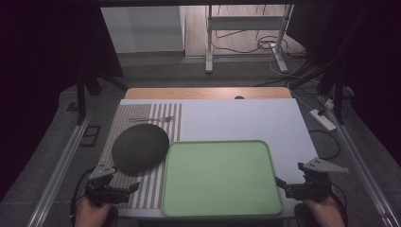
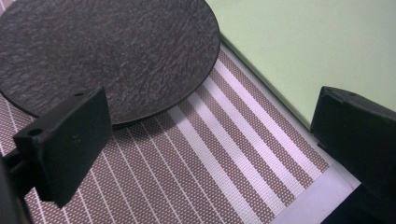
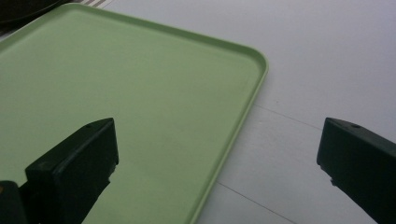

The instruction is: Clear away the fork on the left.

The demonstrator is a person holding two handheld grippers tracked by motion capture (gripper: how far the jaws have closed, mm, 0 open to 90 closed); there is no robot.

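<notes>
A light green tray (image 1: 220, 177) lies at the front middle of the table, with nothing in it. A dark round plate (image 1: 140, 146) rests on a striped placemat (image 1: 142, 189) to its left, and a fork (image 1: 151, 118) lies beyond the plate on the mat. My left gripper (image 1: 131, 187) hovers over the mat's front corner, open, nothing between its jaws; the plate (image 2: 102, 51) and tray (image 2: 303, 42) lie ahead of it. My right gripper (image 1: 280, 182) sits at the tray's front right corner, open and empty, straddling the tray rim (image 3: 243, 112).
A white sheet (image 1: 246, 118) covers the tabletop, with a wooden strip (image 1: 208, 92) at the far edge. A power strip (image 1: 323, 119) and cables lie on the floor to the right. A white table frame (image 1: 246, 33) stands beyond.
</notes>
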